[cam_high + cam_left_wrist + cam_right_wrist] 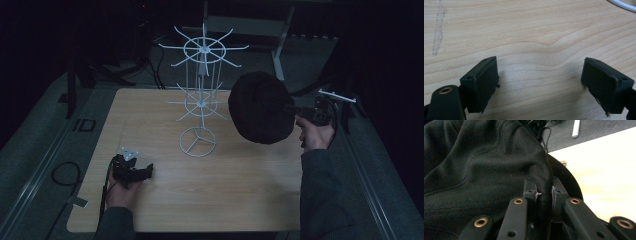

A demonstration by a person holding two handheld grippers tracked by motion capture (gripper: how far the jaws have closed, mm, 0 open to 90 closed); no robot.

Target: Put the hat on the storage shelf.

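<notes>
The right gripper (305, 116) is clamped on a fold at the edge of the dark, round, soft-fabric cap (261, 107); in the right gripper view its jaws stand nearly together with the cloth pinched between them (544, 195). The cap is held in the air above the right part of the light wooden table (240, 190), its broad face turned towards the camera.

The white wire display stand with two tiers of radiating hooks (202, 95) rises from a ring base near the table's middle. It lies to the left of the cap. The nearest hook tips of the lower tier sit just beside the cap's left edge, while the upper tier is higher and further left.

The left gripper (134, 171) rests low on the table at the near left, well apart from the stand. Its jaws are spread wide over bare wood (539, 75) and grasp nothing.

Judgement: the right hand is the one placed to hang the cap. The move would call for travel leftward to a hook.
</notes>
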